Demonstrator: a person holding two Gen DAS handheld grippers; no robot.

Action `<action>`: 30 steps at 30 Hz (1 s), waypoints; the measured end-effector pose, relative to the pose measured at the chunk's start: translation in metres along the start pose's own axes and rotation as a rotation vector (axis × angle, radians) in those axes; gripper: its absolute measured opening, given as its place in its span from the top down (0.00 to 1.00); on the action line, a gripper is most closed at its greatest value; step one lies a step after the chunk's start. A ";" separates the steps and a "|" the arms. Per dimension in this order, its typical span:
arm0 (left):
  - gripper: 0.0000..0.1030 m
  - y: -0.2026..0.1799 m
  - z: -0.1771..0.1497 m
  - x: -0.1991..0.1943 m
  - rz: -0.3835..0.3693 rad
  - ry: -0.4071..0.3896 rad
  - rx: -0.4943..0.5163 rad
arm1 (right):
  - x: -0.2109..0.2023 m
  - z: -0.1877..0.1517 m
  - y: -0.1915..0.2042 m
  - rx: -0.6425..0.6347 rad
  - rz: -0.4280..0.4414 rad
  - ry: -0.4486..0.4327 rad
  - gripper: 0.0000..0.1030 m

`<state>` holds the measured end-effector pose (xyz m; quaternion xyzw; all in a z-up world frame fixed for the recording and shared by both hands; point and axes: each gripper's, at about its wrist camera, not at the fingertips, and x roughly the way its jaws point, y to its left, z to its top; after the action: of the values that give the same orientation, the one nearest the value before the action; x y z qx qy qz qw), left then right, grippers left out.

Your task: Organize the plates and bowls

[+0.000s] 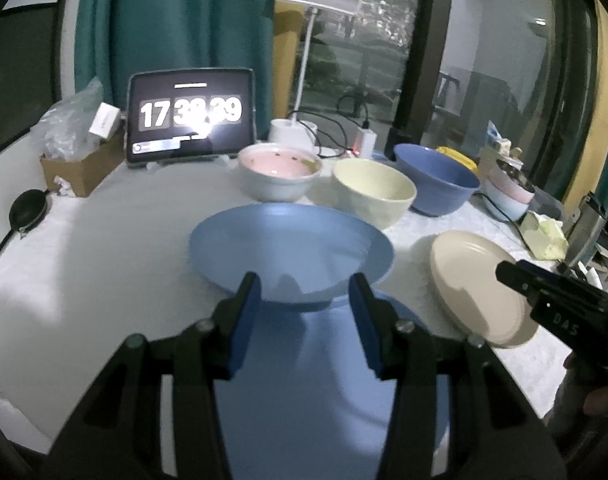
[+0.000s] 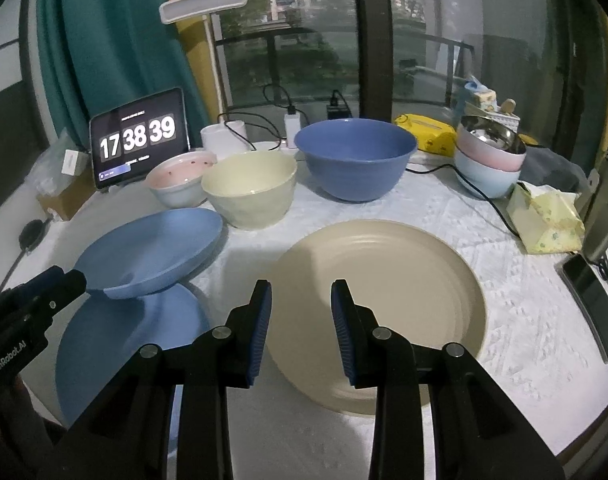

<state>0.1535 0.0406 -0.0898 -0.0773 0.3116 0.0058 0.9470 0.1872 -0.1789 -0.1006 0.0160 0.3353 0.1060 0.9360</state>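
Left gripper [image 1: 304, 292], jaws apart, is gripping nothing, with a tilted round blue plastic plate [image 2: 152, 252] leaning over a flat blue plate [image 2: 116, 356] (near left). Right gripper [image 2: 300, 300], open, is hovering empty over a round beige plate [image 2: 404, 280].

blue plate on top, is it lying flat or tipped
Tipped: the upper blue plate leans on the lower blue plate, near edge down, far rim raised off the table.
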 end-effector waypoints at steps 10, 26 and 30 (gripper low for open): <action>0.54 0.029 0.007 0.007 0.043 -0.005 -0.038 | 0.015 0.009 0.024 -0.030 0.018 0.017 0.68; 0.54 0.068 0.020 0.034 0.075 0.026 -0.095 | 0.047 0.028 0.055 -0.071 0.059 0.059 0.68; 0.54 0.074 0.025 0.046 0.085 0.038 -0.070 | 0.058 0.030 0.063 -0.079 0.074 0.076 0.68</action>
<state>0.2011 0.1160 -0.1074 -0.0973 0.3320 0.0554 0.9366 0.2383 -0.1040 -0.1075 -0.0129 0.3650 0.1542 0.9180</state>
